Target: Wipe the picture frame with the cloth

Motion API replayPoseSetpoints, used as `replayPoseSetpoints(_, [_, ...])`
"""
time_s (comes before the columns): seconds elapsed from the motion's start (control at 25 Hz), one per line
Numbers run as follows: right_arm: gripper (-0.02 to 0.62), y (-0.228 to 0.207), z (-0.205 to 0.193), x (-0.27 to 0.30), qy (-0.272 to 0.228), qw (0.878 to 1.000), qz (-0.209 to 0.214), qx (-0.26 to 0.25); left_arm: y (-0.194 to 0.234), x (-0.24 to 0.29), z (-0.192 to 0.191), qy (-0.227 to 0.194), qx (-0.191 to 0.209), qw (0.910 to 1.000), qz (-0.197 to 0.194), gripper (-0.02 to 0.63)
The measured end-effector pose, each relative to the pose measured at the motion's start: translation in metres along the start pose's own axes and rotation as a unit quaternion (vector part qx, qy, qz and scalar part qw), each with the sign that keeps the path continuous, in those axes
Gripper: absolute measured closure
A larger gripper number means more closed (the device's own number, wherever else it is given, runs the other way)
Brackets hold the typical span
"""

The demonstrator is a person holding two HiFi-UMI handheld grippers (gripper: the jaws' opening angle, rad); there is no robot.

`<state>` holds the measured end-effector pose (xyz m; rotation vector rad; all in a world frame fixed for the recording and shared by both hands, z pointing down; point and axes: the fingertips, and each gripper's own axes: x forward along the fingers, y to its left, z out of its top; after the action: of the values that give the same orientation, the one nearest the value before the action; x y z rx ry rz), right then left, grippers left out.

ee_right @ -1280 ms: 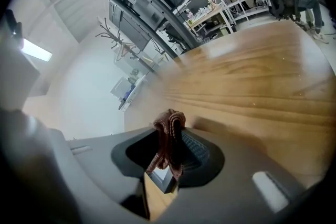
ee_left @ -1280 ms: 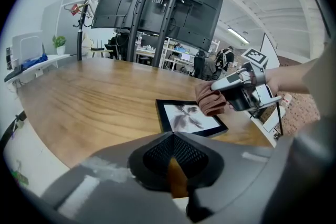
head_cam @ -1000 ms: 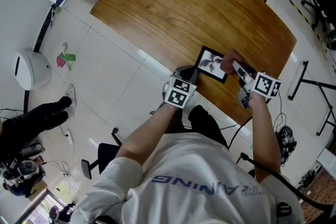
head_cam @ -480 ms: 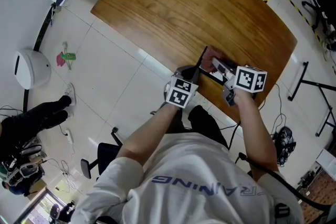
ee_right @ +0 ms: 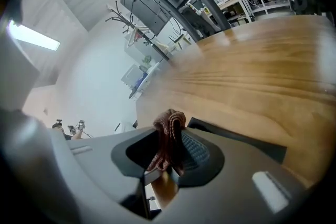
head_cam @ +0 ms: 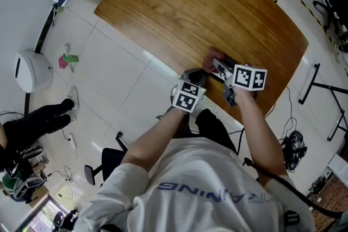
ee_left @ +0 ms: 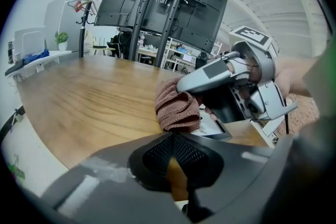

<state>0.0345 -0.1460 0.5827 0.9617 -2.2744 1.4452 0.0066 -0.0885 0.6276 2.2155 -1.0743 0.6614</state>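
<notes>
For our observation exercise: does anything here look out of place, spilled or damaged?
Nothing stands out. The right tool grips the bunched cloth against the picture frame, which lies close to the person's edge of the table. No spill or damage shows.

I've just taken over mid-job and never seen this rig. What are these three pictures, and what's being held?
No robot: a person holds a two-jaw gripper in each hand. The head view looks down from their head onto a wooden table. The other two views ride on the grippers and look along the jaws. The right gripper is clamped on a brown cloth, which rests on the black picture frame. The left gripper sits at the frame's near edge, jaws almost together; I can't tell whether they pinch it.
</notes>
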Motion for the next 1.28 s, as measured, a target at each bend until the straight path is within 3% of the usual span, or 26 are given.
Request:
replayPoseSetpoints(0.8, [0.477,-0.022,-0.017,-0.046,-0.004,1.000,-0.025,0.006,0.002,-0.002,-0.002,0.000,-0.002,1.0000,0.002,0.603])
replayPoseSetpoints(1.28, [0.477,-0.056,-0.033,-0.089,-0.024,0.997,-0.063,0.031,0.002,-0.003,-0.002,0.000,0.000,1.0000,0.002,0.603])
